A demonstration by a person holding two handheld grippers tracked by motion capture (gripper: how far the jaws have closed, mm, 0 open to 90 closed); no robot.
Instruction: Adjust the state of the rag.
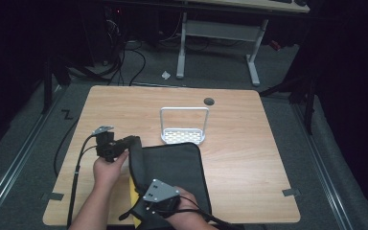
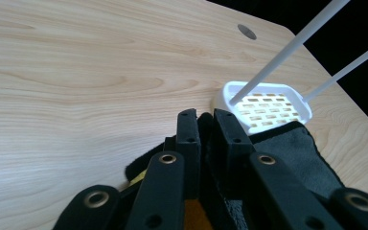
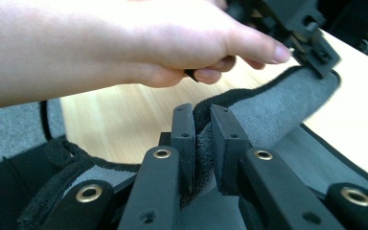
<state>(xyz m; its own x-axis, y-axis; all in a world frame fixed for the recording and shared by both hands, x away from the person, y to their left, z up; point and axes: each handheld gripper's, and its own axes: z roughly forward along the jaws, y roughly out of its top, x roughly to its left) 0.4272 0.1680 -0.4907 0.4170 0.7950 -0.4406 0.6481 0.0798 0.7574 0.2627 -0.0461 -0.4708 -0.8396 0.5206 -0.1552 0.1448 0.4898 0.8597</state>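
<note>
- High view: the right tool (image 1: pixel 149 203) sits at the near edge of the tabletop (image 1: pixel 249 158), its jaws nearly together and pinching the near part of the left hem of a dark cloth (image 1: pixel 172 167).
- Right gripper view shows that pinch up close: grey fleecy fabric squeezed between the two black pads, with the hem running away toward the other hand (image 3: pixel 172 43).
- Farther along the same hem, the left tool (image 1: pixel 124 143) is likewise clamped on the cloth's far-left corner, lifted off the wood; a yellow item (image 1: pixel 133 194) peeks out beneath the raised edge.
- Just past the cloth's far edge stands a white rack (image 1: pixel 183 135) with a tall wire handle, near the middle of the tabletop.
- Judgement: the step in hand looks like folding, with the left edge gripped at two points and raised. The next move likely calls for carrying both tools together across toward the right edge, keeping the hem taut and clear of the rack.
</note>
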